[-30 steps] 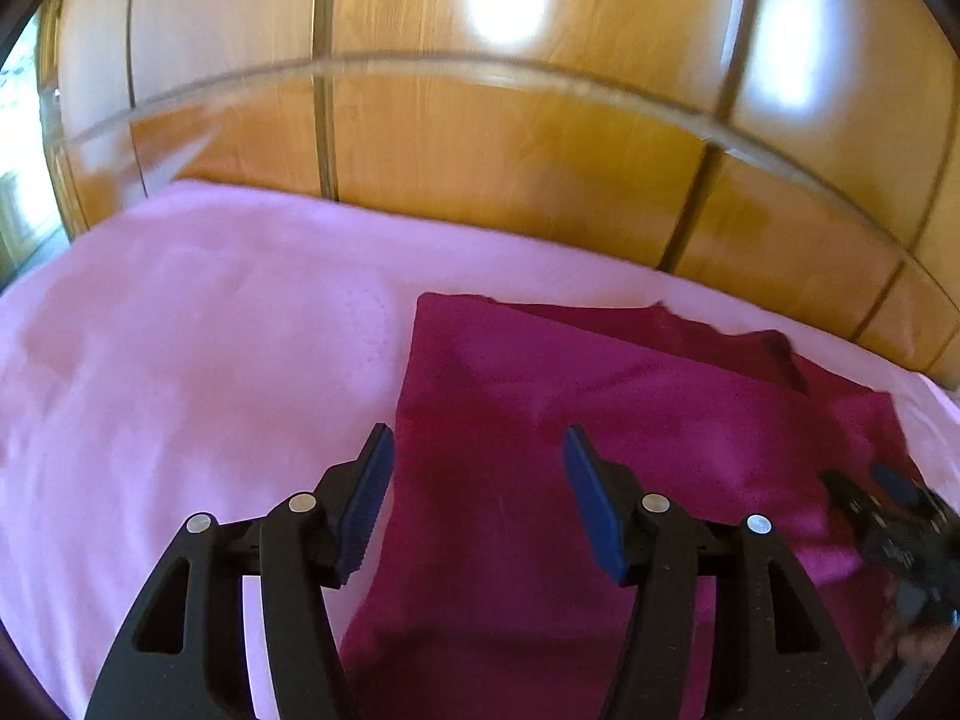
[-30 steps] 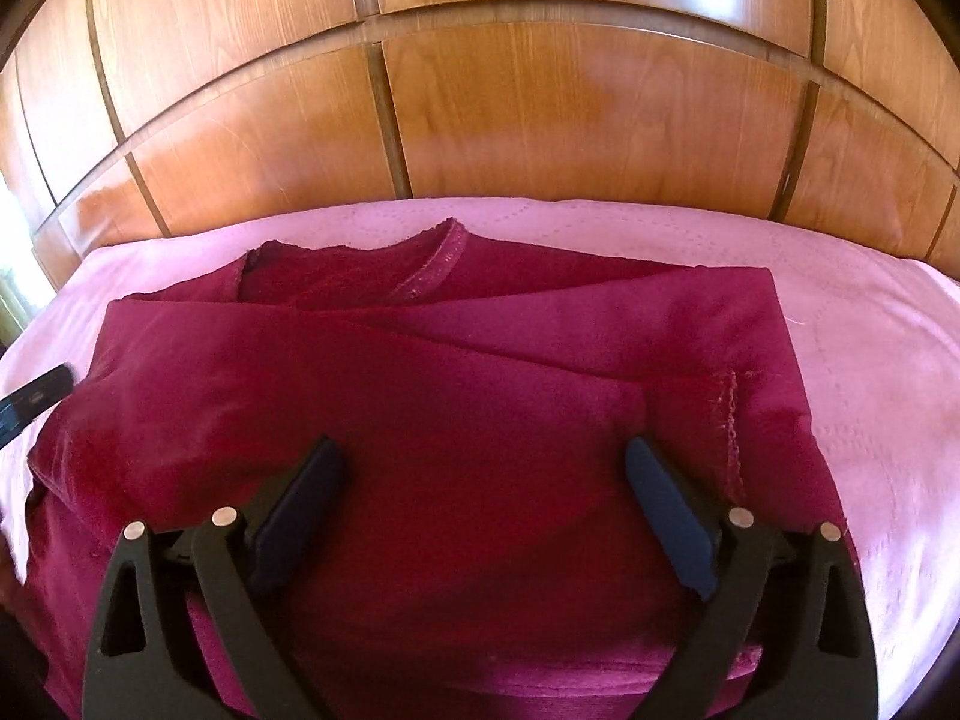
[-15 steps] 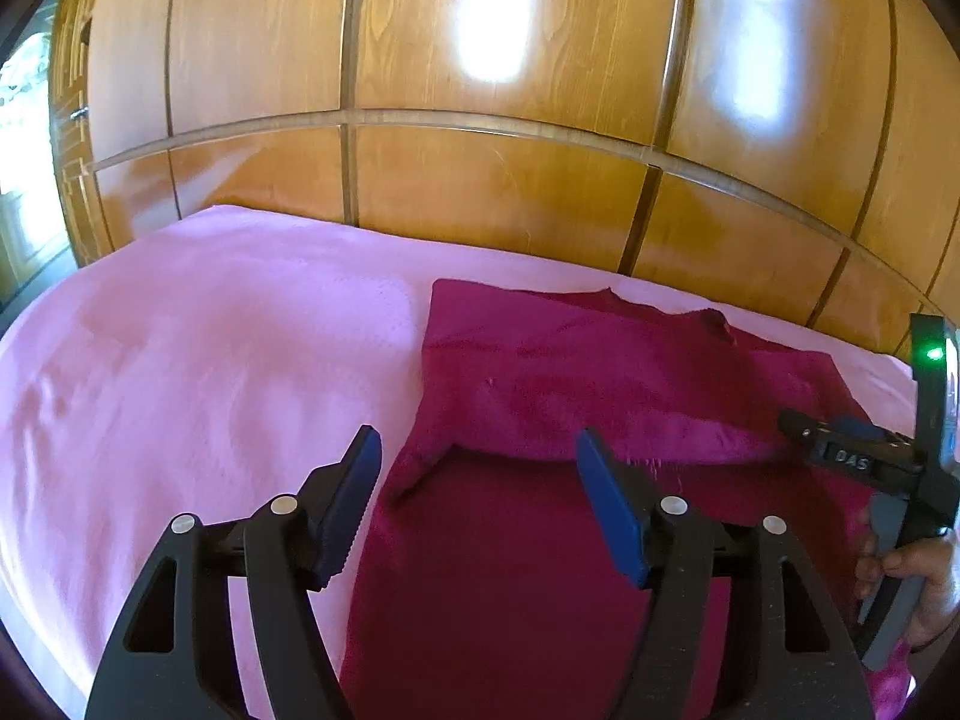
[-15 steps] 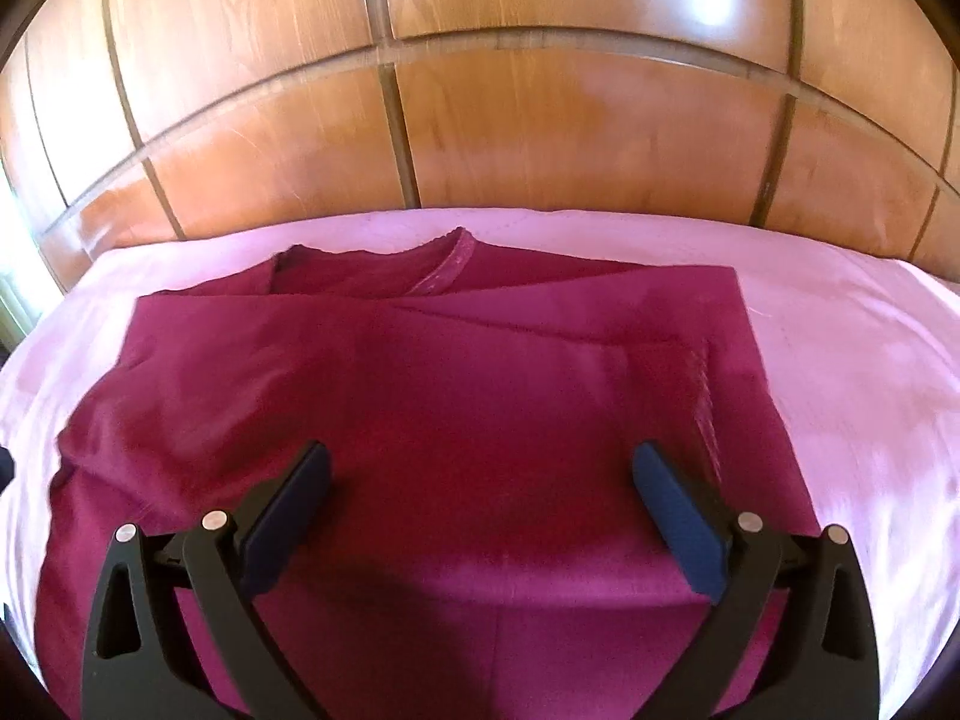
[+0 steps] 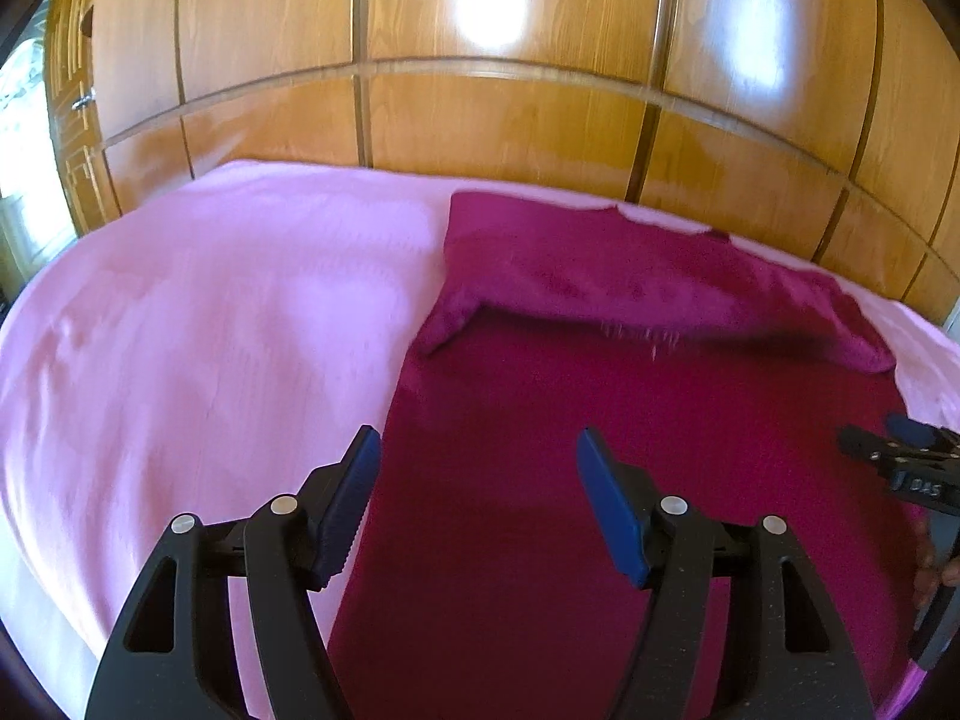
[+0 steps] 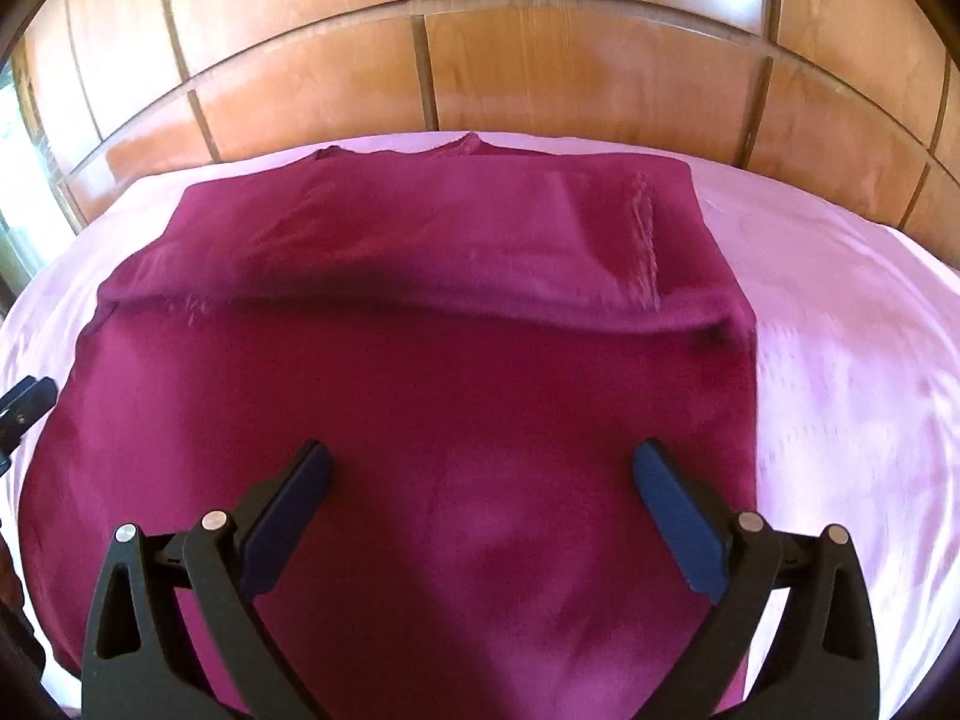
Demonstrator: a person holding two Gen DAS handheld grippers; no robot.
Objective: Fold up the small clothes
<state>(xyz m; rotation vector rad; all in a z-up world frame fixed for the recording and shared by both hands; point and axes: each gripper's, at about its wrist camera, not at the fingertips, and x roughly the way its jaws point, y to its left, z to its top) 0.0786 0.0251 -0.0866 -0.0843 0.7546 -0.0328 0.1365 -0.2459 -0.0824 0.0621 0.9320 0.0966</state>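
Observation:
A magenta garment (image 5: 630,420) lies flat on the pink bed sheet (image 5: 210,330), its far part folded over the near part with the fold edge running across. It also fills the right wrist view (image 6: 420,390), neckline at the far end. My left gripper (image 5: 477,474) is open and empty above the garment's left edge. My right gripper (image 6: 480,504) is open and empty above the garment's near half; it also shows at the right edge of the left wrist view (image 5: 900,456).
A glossy wooden panelled wall (image 5: 510,120) stands right behind the bed. The pink sheet stretches wide to the left of the garment and also to its right (image 6: 840,360). A bright window (image 5: 18,138) is at the far left.
Both grippers have pulled back toward me and risen, open and empty. The garment's folded far part now lies further away, with more of the near half showing.

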